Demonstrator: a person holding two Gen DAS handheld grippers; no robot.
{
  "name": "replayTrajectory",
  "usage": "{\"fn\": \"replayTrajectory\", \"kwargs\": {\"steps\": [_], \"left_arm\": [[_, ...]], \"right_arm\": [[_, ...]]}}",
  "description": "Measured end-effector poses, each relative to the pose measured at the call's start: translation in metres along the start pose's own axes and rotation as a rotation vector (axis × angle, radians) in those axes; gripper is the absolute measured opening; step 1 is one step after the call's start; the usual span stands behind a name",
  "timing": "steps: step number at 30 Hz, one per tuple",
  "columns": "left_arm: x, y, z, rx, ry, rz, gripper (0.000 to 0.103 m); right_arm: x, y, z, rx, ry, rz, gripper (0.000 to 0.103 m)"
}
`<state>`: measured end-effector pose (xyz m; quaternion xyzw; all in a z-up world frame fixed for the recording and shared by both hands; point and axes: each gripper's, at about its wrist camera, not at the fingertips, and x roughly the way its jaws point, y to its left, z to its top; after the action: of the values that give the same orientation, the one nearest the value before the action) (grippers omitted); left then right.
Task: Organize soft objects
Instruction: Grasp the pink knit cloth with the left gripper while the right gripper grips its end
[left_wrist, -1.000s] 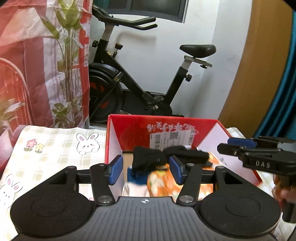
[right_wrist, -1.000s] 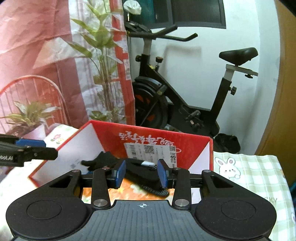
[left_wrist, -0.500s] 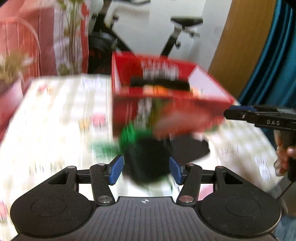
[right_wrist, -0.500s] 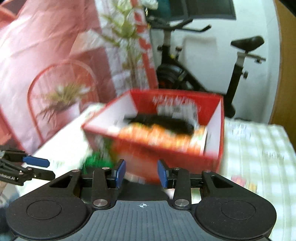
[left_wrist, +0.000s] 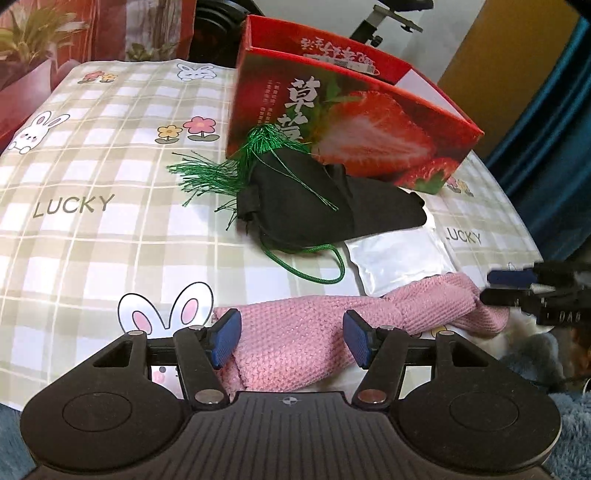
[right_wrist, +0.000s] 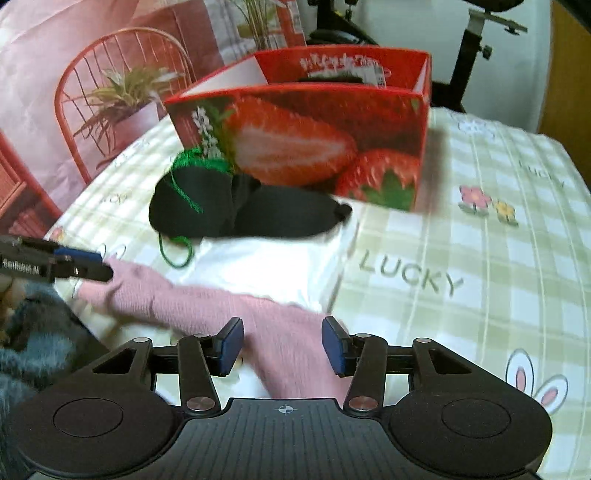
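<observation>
Opening, your left gripper has the pink knit cloth between its blue pads, not pressed. Your right gripper is spreading too, over the cloth's other end, no grip visible. Landmark: strawberry box on the checked tablecloth. Black pouch with green tassels lies against the box's front; white packet just nearer you; pink cloth nearest, at the table edge.

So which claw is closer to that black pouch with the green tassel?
Left, though only slightly. The left claw straddles the pink knitted cloth directly below the black pouch; the right claw straddles the cloth's other end, off to the side.
</observation>
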<state>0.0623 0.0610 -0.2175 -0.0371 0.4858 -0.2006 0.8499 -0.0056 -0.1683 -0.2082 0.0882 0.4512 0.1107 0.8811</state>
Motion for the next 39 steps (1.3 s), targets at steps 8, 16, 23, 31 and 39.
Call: {"fn": "replayTrajectory", "kwargs": {"steps": [8,16,23,31,39], "left_arm": [[0.013,-0.004,-0.012,0.003,0.051,0.001,0.064],[0.025,-0.001,-0.008,-0.003,0.044,-0.019,0.045],[0.041,-0.01,0.011,0.033,0.055,-0.006,0.045],[0.055,-0.011,0.032,0.017,0.027,0.012,0.045],[0.057,-0.005,0.032,-0.02,-0.021,0.019,0.043]], "right_arm": [[0.014,-0.008,-0.011,0.022,0.073,0.025,0.042],[0.04,-0.017,0.007,0.114,0.088,0.11,0.013],[0.06,-0.009,0.024,0.116,0.048,0.097,0.012],[0.066,-0.014,0.026,0.149,0.0,0.097,0.007],[0.053,0.001,0.011,0.055,-0.097,-0.016,0.011]]}}
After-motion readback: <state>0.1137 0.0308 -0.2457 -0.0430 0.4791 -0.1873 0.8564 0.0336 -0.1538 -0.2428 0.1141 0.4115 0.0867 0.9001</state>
